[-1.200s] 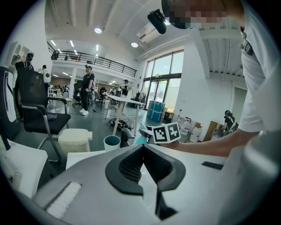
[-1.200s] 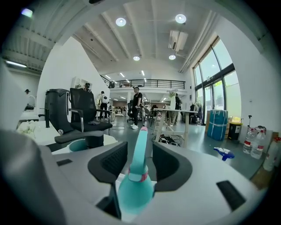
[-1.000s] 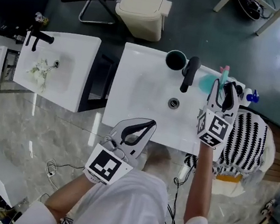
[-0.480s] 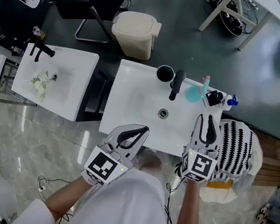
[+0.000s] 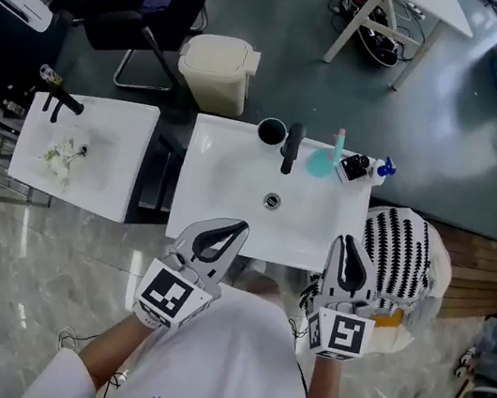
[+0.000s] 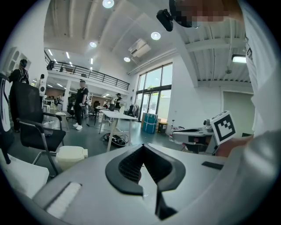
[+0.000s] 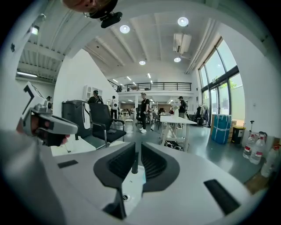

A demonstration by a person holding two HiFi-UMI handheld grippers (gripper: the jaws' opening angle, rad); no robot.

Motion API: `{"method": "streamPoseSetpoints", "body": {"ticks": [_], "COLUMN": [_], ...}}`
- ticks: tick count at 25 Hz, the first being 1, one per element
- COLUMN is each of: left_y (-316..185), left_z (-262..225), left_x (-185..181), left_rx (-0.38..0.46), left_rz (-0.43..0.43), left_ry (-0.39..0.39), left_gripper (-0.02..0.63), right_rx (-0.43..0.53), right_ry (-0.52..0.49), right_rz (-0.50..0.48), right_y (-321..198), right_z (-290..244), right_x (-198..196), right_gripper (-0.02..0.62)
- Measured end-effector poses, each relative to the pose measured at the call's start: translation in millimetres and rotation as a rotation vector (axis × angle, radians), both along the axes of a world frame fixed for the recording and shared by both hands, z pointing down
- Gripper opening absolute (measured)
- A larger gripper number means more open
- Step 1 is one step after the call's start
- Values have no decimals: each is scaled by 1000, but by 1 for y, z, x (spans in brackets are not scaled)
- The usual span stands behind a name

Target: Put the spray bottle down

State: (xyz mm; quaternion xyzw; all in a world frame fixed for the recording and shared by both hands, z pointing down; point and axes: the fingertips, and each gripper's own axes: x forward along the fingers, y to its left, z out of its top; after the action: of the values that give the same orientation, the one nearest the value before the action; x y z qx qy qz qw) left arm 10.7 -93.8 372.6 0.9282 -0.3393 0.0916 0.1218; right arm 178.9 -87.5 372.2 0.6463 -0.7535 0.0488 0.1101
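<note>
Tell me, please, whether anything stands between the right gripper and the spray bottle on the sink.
Nothing visible does. The spray bottle sits at the back right corner of the sink, the right gripper hangs near its front edge, and only bare sink top shows between them. The fingers are closing on nothing.

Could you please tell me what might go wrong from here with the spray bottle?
1. The white spray bottle with a blue nozzle sits at the white washbasin's far right corner, by the rim; a knock could tip it off.
2. It crowds a small black object and a teal cup, so one could topple the others.
</note>
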Motion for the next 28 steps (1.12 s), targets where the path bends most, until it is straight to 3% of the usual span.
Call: {"method": "streamPoseSetpoints", "body": {"ticks": [12,28], "left_y": [12,20], "left_z": [0,-6], "left_x": [-8,0], "left_rx": [12,19], "left_rz": [-12,-36], "left_ry": [-20,-43], "left_gripper": [2,2], "right_rx": [-41,-53], "right_ry": [-42,-63], "right_rz": [35,-2], "right_y": [43,46], "right_z": [17,20], "right_x": [0,1], "right_gripper": [23,17]}}
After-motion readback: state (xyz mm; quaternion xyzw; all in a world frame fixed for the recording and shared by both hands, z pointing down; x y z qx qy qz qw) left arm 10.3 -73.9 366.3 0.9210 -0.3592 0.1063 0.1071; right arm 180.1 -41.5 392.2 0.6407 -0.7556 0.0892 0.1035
